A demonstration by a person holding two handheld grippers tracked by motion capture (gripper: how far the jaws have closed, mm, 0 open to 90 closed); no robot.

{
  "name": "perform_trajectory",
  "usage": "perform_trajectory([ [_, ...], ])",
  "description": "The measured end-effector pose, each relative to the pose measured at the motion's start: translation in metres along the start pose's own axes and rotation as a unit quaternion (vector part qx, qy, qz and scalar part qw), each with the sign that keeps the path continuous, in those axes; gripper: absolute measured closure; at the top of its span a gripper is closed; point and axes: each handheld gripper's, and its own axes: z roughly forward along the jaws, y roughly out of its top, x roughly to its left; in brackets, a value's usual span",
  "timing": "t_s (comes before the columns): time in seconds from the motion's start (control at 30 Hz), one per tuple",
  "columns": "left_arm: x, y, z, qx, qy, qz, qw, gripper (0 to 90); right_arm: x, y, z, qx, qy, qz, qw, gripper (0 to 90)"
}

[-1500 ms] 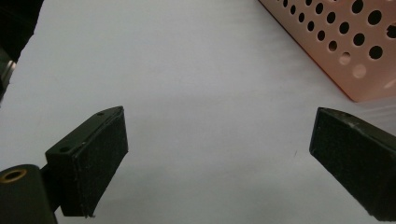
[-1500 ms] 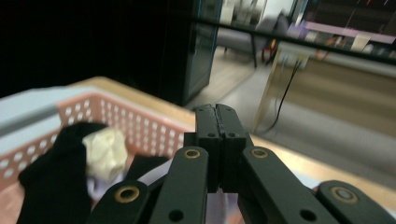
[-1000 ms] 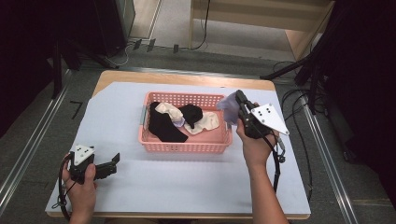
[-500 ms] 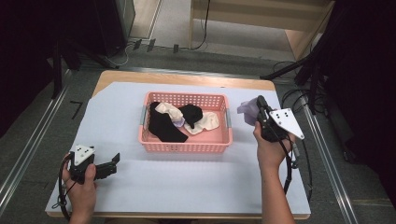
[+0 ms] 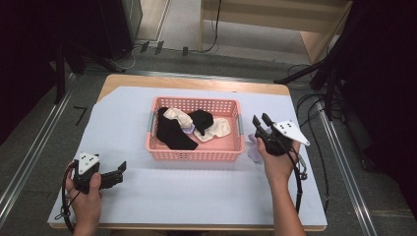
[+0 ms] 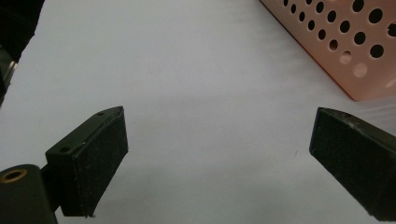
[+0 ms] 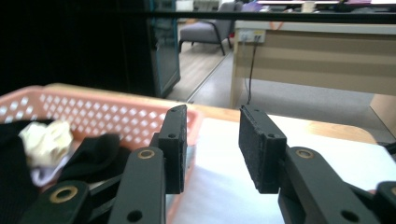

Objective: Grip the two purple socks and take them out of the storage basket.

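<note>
Claw work first: the right claw (image 5: 261, 121) stands just beside the right end of the pink basket (image 5: 194, 154), its jaws a little apart with nothing between them, as the right gripper view also shows. Just below it, on the bench (image 5: 196, 196), a small lilac sock (image 5: 254, 153) lies against the basket's outer wall, partly hidden by the hand. The left claw (image 5: 120, 168) rests low at the near left of the bench, well apart from the basket, jaws wide apart and empty over the bare white cover. Inside the basket lie a long black sock (image 5: 171, 132), a cream sock (image 5: 178, 117), a balled black sock (image 5: 201, 118) and another cream sock (image 5: 219, 129), heaped and overlapping. The work looks like taking socks out one by one and laying them beside the basket. These will handle light, soft and limp; they sag and drag neighbours along. A pinch on a raised fold or a free toe end, not the middle of the heap, seems safest, and the balled black sock, lying uppermost, offers the clearest bite.
</note>
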Motion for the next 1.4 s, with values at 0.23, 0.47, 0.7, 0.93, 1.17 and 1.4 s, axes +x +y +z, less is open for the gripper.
perform_trajectory([
  [0.23,0.0,0.0,0.0,0.0,0.0,-0.001,1.0,5.4,0.038,-0.001,0.016,0.034,0.047,-0.031,0.9978,63.4],
  [0.47,0.0,0.0,0.0,0.0,-0.001,-0.002,1.0,5.4,0.066,0.0,0.035,0.086,0.077,-0.032,0.9928,72.9],
  [0.7,0.0,0.0,0.0,0.0,-0.001,-0.002,1.0,5.4,0.088,-0.002,0.058,0.139,0.099,-0.041,0.9845,74.5],
  [0.93,0.001,0.0,0.0,0.0,-0.002,-0.001,1.0,5.4,0.106,0.001,0.078,0.179,0.107,-0.037,0.9774,76.4],
  [1.17,0.001,0.0,0.0,0.0,-0.003,-0.001,1.0,5.5,0.126,0.005,0.099,0.259,0.117,-0.012,0.9587,77.6],
  [1.4,0.001,0.0,0.0,0.0,-0.004,-0.004,1.0,5.6,0.14,0.004,0.121,0.353,0.101,0.002,0.9301,78.8],
])
